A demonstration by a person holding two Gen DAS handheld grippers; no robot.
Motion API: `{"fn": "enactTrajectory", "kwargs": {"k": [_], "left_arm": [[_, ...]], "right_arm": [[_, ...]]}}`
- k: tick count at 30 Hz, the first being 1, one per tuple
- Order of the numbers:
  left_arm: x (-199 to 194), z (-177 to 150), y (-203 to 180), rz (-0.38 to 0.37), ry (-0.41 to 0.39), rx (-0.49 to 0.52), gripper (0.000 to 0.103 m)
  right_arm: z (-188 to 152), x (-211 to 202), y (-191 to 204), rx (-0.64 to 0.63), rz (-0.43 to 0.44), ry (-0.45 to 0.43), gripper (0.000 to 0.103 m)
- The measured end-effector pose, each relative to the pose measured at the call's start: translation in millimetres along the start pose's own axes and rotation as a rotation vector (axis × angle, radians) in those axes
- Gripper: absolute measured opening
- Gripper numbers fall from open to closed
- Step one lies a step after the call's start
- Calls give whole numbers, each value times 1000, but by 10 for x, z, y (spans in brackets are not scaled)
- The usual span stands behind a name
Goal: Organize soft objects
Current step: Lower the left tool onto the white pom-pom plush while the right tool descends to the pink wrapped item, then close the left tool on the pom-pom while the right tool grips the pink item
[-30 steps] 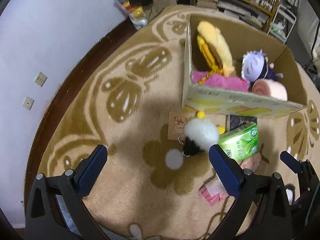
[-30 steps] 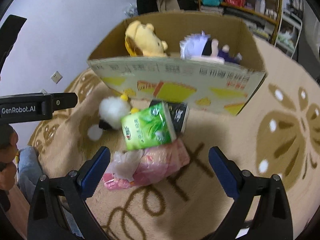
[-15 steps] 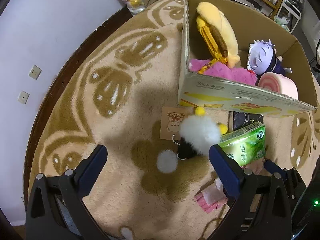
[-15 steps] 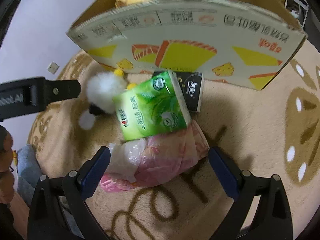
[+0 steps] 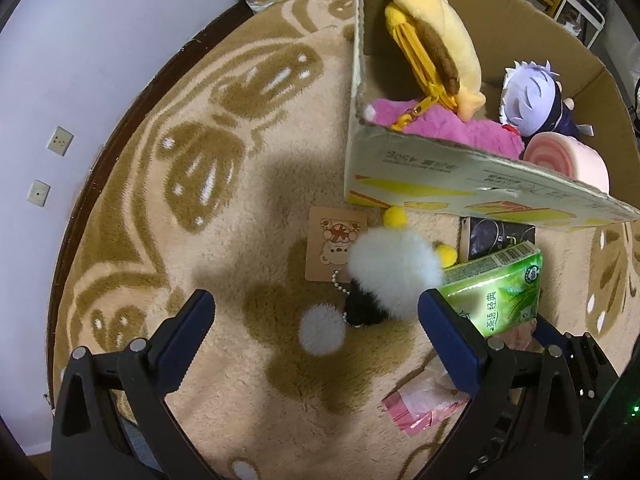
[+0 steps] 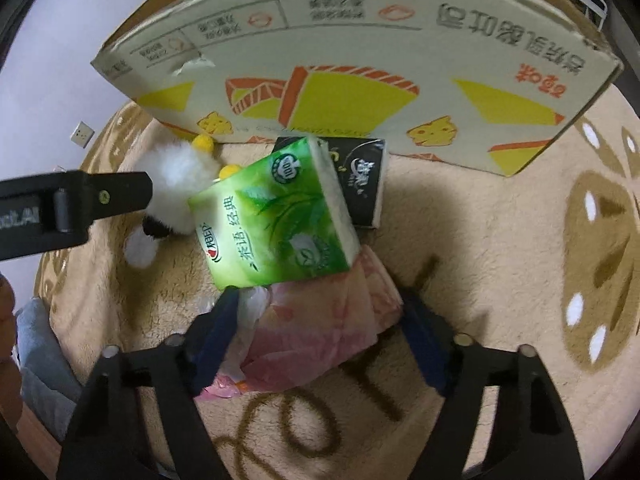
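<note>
A cardboard box (image 5: 472, 172) holds a yellow plush (image 5: 432, 36), a pink plush (image 5: 452, 132), a purple-haired doll (image 5: 528, 96) and a pink roll (image 5: 568, 160). On the rug in front lie a white fluffy keychain toy (image 5: 394, 266), a green tissue pack (image 6: 276, 216), a black tissue pack (image 6: 362, 180) and a pink tissue pack (image 6: 320, 336). My left gripper (image 5: 316, 332) is open above the white toy. My right gripper (image 6: 320, 332) has its jaws closed in against the sides of the pink tissue pack, under the green pack.
A small card with a bear picture (image 5: 334, 248) lies beside the white toy. The patterned beige rug (image 5: 180, 184) meets a dark wood edge and a white wall with sockets (image 5: 60, 140) on the left. Shelves stand behind the box.
Both grippers have moved closer to the items on the rug. The right gripper's jaws have narrowed around the pink tissue pack. The left gripper stays open.
</note>
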State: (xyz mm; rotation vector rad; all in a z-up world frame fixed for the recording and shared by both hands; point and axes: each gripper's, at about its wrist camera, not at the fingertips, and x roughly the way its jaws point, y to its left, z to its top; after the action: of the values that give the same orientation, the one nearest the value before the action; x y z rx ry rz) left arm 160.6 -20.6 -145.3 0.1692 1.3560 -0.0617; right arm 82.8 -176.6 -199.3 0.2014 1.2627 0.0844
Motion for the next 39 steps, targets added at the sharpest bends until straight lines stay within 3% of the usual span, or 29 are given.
{"fn": "enactTrajectory", "kwargs": {"k": [7,10,13,18,20,24,28,30,39], "left_arm": [[50,51,-66,-44,-11,8,101],[109,68,-118,-33,-7,17,100],[182,76,-156,-17,-3,23,98],[232,101,-148,-27,-9,3,75],[253,102,-119,-50,-5,-8,57],[255,103,-63,-109,-16,-39,35],[155,81,-27,-97,-68,-48,6],[114,65,0,-100,-84,-60,3],[-53,-70,-25,-123,-117,-36,1]], "right_arm": [[19,-141,-113,12,6,-46,53],[41,-202,-139,16,-1,-80,37],[83,-235,-183,30,8,-94,33],[81,-280,-254,38,23,-104,31],[89,-306,-250,34,18,-111,30],[26,-401,-283,40,22,-129,27],[4,-535,-347,61,36,-163,20],[-8,-613,-375,60,34,-187,15],[-9,-1001,-406,74,16,-314,13]]}}
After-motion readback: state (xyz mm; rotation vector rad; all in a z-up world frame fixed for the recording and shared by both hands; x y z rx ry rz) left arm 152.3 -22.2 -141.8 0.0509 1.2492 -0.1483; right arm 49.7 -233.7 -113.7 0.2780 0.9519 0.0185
